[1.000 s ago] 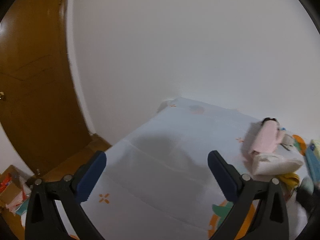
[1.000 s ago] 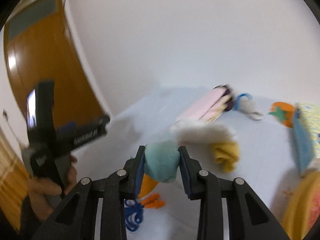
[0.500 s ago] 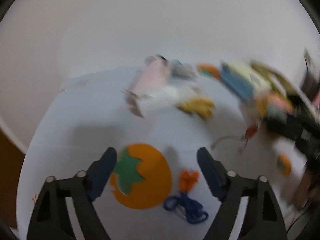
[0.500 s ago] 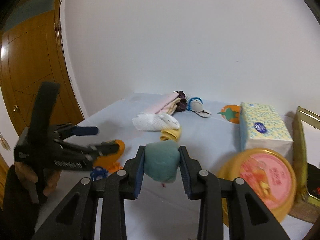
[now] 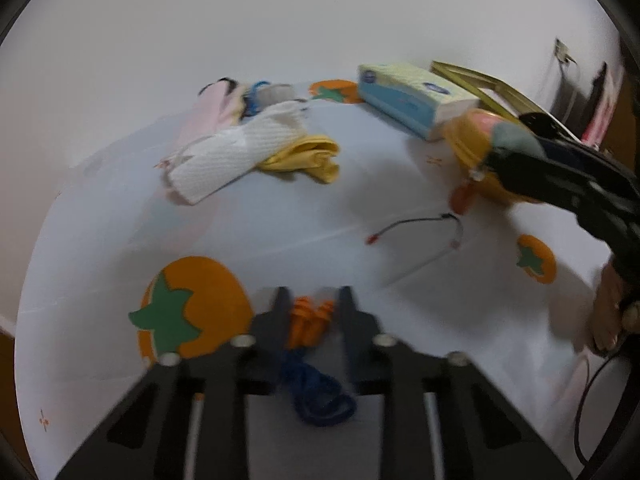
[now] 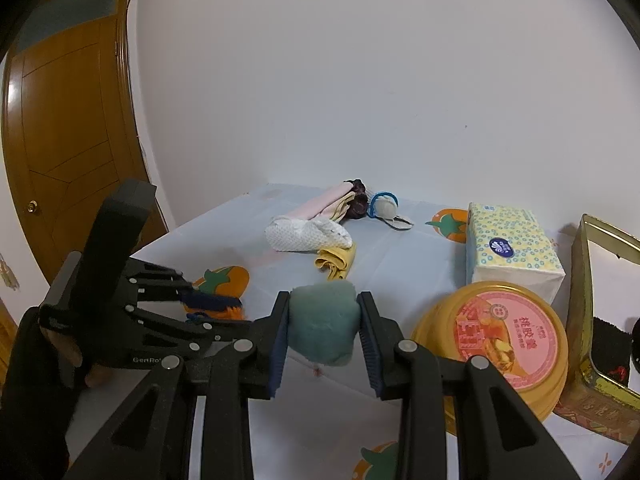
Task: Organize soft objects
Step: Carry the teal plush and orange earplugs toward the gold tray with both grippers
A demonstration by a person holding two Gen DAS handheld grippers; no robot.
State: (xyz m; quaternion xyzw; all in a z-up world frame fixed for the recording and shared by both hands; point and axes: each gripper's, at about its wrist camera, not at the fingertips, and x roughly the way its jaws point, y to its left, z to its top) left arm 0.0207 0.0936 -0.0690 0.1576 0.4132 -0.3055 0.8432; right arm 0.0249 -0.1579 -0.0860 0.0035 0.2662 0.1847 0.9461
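In the left wrist view, the left gripper [image 5: 310,314] is at the bottom centre of the frame, and its jaws are closing around a small orange soft piece with a dark blue cord [image 5: 308,322]. The orange part sits between the two fingers, and the blue cord lies in a loose bundle below it, toward the camera. From the blurred picture I cannot tell if the pads already press on it.

In the right wrist view, the right gripper [image 6: 324,326] holds a teal-green fuzzy soft lump [image 6: 323,326] firmly; the fingers are at a narrow gap and the lump bulges out above and below them.

To do this step well, I think the left fingers should close fully on the orange body, not only on the cord, because the cord can slip out or leave the piece hanging. Lifting straight up, slowly, would show if the grip is good.

Further out on the white surface with orange fruit prints [image 5: 280,220] lie a white waffle-textured cloth [image 5: 236,156] touching a yellow crumpled cloth [image 5: 308,158] in the upper middle. A thin black wire with red ends [image 5: 420,226] lies to the right of centre. A round yellow tin with a pink label [image 6: 500,340] stands at the lower right of the right wrist view, just beside a patterned tissue box [image 6: 508,248].
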